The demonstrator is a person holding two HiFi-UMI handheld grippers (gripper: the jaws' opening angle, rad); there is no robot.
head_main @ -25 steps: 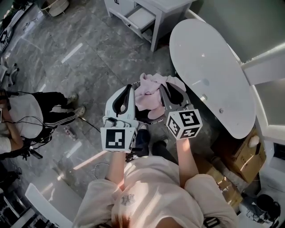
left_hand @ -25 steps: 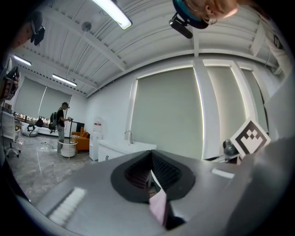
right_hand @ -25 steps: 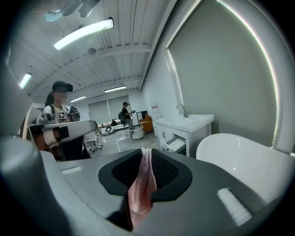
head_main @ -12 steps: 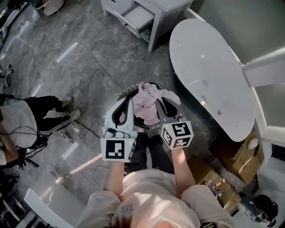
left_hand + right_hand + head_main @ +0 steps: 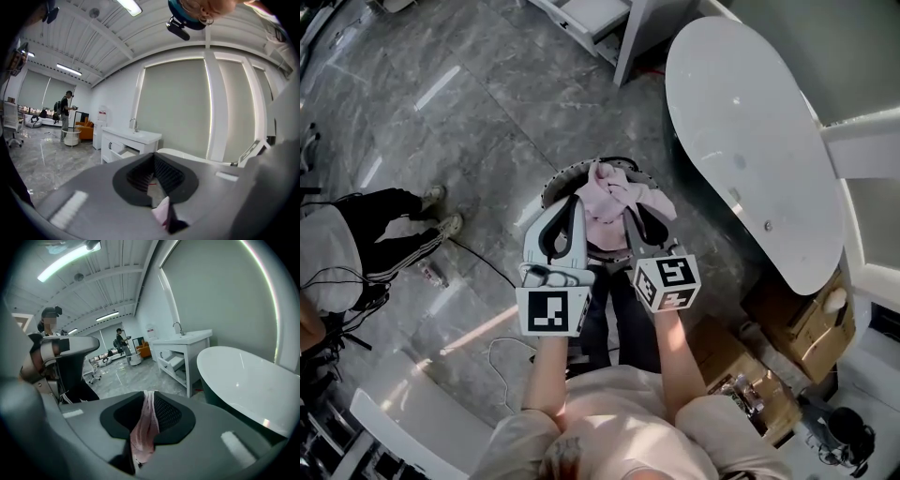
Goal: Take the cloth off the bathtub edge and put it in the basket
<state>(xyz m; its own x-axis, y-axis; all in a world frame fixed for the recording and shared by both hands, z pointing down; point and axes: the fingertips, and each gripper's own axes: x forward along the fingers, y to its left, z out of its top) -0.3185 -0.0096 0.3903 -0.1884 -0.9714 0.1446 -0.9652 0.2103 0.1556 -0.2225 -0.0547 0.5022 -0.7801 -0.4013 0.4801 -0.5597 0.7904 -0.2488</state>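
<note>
Lowering step: left gripper (image 5: 578, 202) and right gripper (image 5: 629, 210) both pinch the pink cloth (image 5: 614, 190) over the basket (image 5: 561, 174) at frame centre; release should follow.

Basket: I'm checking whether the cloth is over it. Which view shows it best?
The head view: the basket shows its dark rim curving beside the pink cloth. Neither gripper view shows the basket, only cloth between the jaws.
</note>
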